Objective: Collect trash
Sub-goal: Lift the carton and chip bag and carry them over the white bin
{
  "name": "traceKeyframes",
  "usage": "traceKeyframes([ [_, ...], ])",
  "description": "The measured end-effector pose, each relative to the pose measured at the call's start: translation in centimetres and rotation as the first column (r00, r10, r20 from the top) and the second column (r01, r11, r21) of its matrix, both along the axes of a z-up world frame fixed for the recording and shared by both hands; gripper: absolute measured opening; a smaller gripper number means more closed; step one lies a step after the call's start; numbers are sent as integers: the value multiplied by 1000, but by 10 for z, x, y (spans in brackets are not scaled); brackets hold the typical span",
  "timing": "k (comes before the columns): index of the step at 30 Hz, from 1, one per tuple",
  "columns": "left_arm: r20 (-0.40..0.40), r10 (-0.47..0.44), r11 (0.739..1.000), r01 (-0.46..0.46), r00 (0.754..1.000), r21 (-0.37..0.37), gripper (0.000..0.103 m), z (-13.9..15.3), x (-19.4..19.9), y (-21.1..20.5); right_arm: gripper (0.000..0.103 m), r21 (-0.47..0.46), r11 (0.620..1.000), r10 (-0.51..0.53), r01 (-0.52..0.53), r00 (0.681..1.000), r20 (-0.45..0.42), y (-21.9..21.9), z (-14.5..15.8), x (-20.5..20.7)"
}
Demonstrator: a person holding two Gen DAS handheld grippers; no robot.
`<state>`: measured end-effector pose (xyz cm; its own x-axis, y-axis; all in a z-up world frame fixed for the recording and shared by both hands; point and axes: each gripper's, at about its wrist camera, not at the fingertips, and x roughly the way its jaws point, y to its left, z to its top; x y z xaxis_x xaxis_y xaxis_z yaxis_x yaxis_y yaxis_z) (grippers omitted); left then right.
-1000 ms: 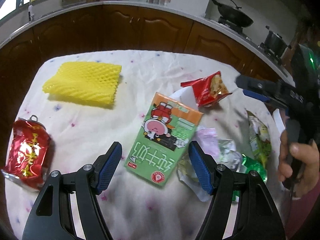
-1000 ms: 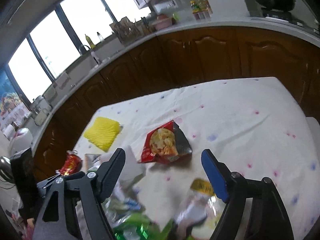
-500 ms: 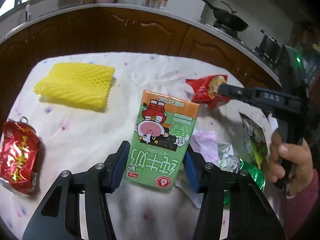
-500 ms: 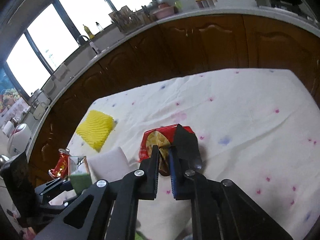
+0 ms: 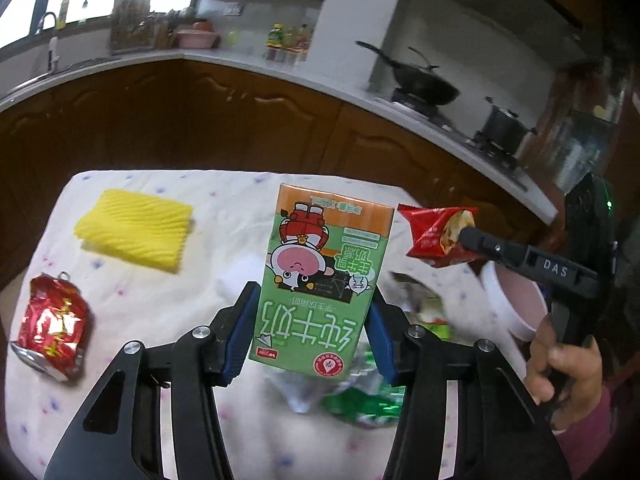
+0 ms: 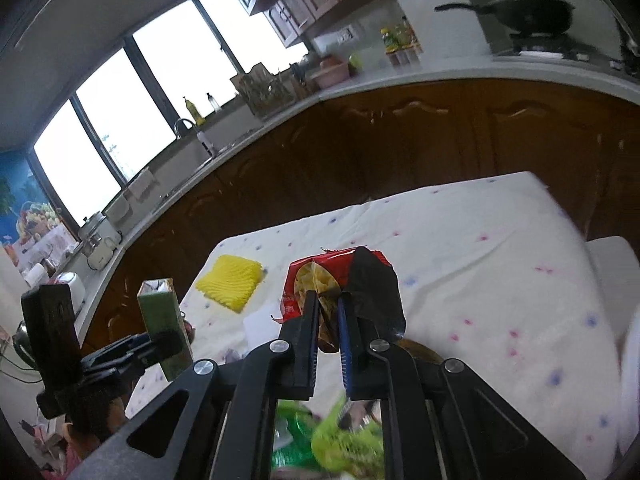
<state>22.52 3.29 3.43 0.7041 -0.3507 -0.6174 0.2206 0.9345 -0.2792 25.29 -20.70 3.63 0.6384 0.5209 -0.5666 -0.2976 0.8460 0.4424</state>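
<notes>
My left gripper [image 5: 310,334] is shut on a green and orange milk carton [image 5: 324,280] and holds it above the table. The carton also shows in the right wrist view [image 6: 162,316]. My right gripper [image 6: 329,312] is shut on a red snack bag [image 6: 340,280], lifted off the cloth; the bag also shows in the left wrist view [image 5: 436,234], pinched at the right gripper's tip. A crushed red can [image 5: 52,324] lies at the table's left edge. Yellow foam netting [image 5: 136,232] lies at the far left.
The table has a white dotted cloth [image 5: 224,208]. A pile of green and clear wrappers [image 5: 360,392] lies below the carton. A white bowl [image 5: 516,300] sits at the right. Brown kitchen cabinets [image 5: 200,120] stand beyond the table's far edge.
Both grippers closed, the left on the milk carton, the right on the red snack bag. Both items have since been lifted off the table.
</notes>
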Motion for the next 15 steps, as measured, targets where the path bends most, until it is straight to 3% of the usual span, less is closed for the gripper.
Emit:
traceKeyframes([
  [15, -13, -168, 985, 167, 986, -44, 49, 5, -22, -95, 9, 18, 990, -142, 142, 990, 25, -84, 14, -81],
])
